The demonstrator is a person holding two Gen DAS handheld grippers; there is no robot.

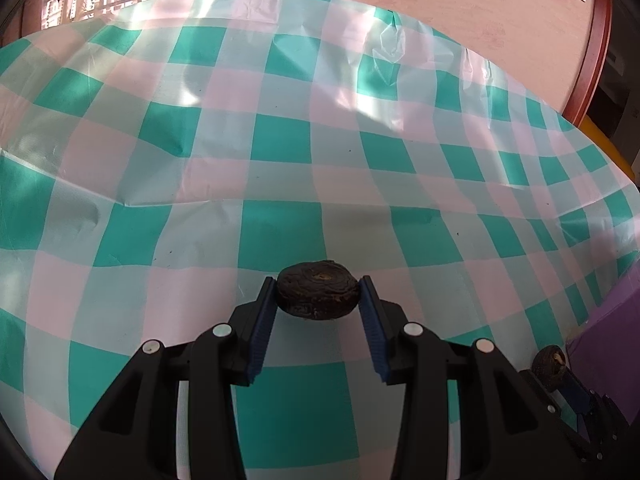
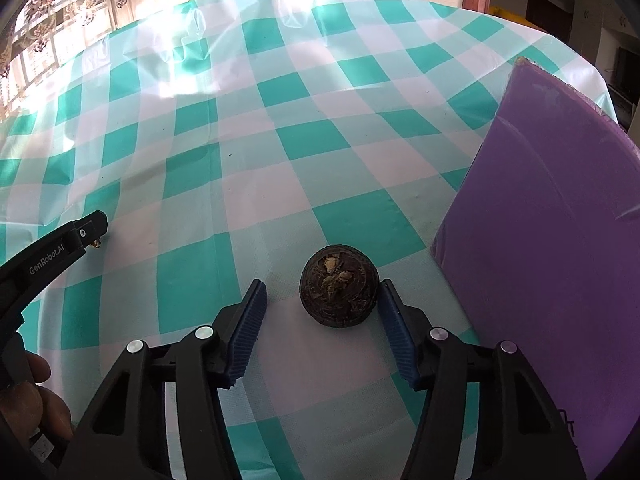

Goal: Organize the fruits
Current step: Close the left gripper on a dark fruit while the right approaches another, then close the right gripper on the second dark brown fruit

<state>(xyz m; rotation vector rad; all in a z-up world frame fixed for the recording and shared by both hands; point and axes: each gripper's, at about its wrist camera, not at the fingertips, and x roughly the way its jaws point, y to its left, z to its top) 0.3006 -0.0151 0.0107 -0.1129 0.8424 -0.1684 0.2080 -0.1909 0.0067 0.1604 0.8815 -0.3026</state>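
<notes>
Your left gripper (image 1: 318,294) clamps one fruit (image 1: 317,290); your right gripper (image 2: 322,298) stands open, bracketing another fruit (image 2: 339,290) beside the purple box (image 2: 540,240) for pickup.

**Two dark fruits on the checked cloth**

The first dark brown fruit (image 1: 318,290), flattened and round with a wrinkled skin and a pale spot on top, sat between blue pads touching both its sides. The second fruit (image 2: 339,290), rounder, showed tan dried bits on its upper face and rested on the cloth just beside a purple box (image 2: 552,240).
</notes>
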